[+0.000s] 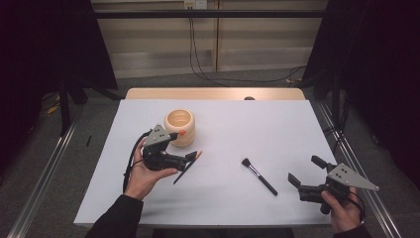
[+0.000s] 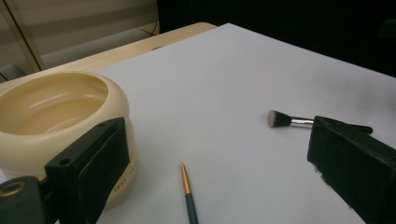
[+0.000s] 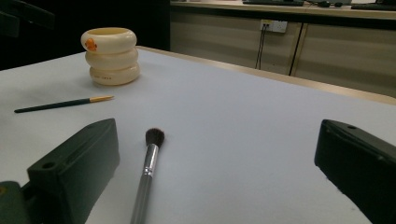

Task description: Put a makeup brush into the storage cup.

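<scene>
While both hands hovered over the white table, the high view gave the layout around the cream holder. A thin dark pencil lay just near-right of the holder, its gold tip toward the holder and its long axis running back toward the person. It sat right under the left gripper, jaws spread apart, grasping nothing. Well to the right of the holder lay the makeup brush, bristles nearer the holder and handle slanting away to the near right. The right gripper waited beyond it, jaws wide and empty, near the table's right edge.

Left gripper view next: the holder loomed beside the left jaw, and the pencil ran straight up between the parted jaws, so that hand looked nearest to it. Open table stretched beyond.

Right gripper view: the brush lay between the jaws, bristles pointing off toward the holder, and the pencil lay crosswise before the holder. Plenty of bare surface all around.
</scene>
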Tool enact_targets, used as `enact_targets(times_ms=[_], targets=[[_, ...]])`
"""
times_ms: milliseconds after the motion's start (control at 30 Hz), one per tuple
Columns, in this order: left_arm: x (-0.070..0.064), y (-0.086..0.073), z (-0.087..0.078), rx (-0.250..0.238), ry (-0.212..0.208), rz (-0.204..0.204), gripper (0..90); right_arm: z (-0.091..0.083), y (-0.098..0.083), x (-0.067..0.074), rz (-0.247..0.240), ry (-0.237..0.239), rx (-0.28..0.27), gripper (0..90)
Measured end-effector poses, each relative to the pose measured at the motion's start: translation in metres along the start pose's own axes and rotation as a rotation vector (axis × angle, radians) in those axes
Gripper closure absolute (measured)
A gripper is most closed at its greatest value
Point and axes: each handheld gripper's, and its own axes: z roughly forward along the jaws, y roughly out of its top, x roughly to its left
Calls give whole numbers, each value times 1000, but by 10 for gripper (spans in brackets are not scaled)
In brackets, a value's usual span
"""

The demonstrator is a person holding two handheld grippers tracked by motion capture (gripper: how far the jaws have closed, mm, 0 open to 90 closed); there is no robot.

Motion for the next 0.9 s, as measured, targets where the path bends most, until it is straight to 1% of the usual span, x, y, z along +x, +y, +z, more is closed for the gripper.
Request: enact_targets(times_ms=[33, 67, 100, 133, 167, 233, 267, 333, 367, 400, 433, 467, 500, 533, 567, 600, 633, 667, 700, 767, 800, 833, 867, 900], targets=[[0, 0, 2, -1, 1, 2, 54, 0, 0, 0, 2, 1, 4, 0], [0, 0, 4, 0, 5, 20, 56, 0, 0, -1, 3, 0, 3, 0], [0, 0, 5, 22, 15, 39, 58, -1, 0, -1, 6, 0, 5, 0], [1, -1, 8, 25, 3, 29, 56, -1, 0, -1, 4, 0, 4, 0], [1, -2, 9, 50, 4, 27, 54, -1, 0, -1, 6, 2, 5, 0], [2, -4, 12, 107, -2, 38, 53, -1, 0, -1, 6, 2, 6, 0], [2, -5, 13, 134, -6, 34, 55, -1, 0, 0, 2, 1, 1, 0], [2, -7, 14, 176, 2, 46, 56, -1, 0, 0, 4, 3, 4, 0], [2, -8, 13, 190, 6, 49, 72, 0, 0, 0, 8, 2, 7, 0], [3, -9, 13, 196, -1, 53, 110, 0, -1, 0, 5, 4, 6, 0], [3, -9, 13, 215, 5, 60, 129, 1, 0, 0, 8, 4, 5, 0], [4, -9, 13, 229, 7, 53, 112, 1, -1, 1, 1, 10, 6, 0], [5, -10, 14, 245, -2, 48, 123, 1, -1, 1, 2, 11, 6, 0], [5, -10, 15, 264, 1, 43, 123, 1, -1, 1, 2, 11, 6, 0], [6, -12, 16, 273, 2, 44, 131, 1, 0, 1, 2, 10, 6, 0], [6, -12, 17, 288, 11, 43, 139, 0, 0, 1, 4, 11, 7, 0], [6, -14, 18, 285, 10, 40, 140, 0, 0, 1, 5, 6, 6, 0], [6, -14, 18, 310, 10, 42, 161, 0, -1, 1, 4, 6, 5, 0], [7, -15, 19, 304, 14, 39, 185, 0, 0, 1, 4, 7, 6, 0], [8, -16, 21, 334, 3, 32, 203, 0, 0, 1, 3, 3, 2, 0], [8, -17, 22, 340, -2, 29, 238, 0, 0, 1, 0, 8, 0, 0], [9, -17, 22, 357, -22, 25, 271, 0, 0, 1, -2, 7, 0, 0], [9, -16, 22, 377, -11, 28, 286, 0, 0, 1, 1, 4, 3, 0], [9, -17, 23, 382, -26, 17, 298, 0, 0, 0, -2, 8, 5, 0]])
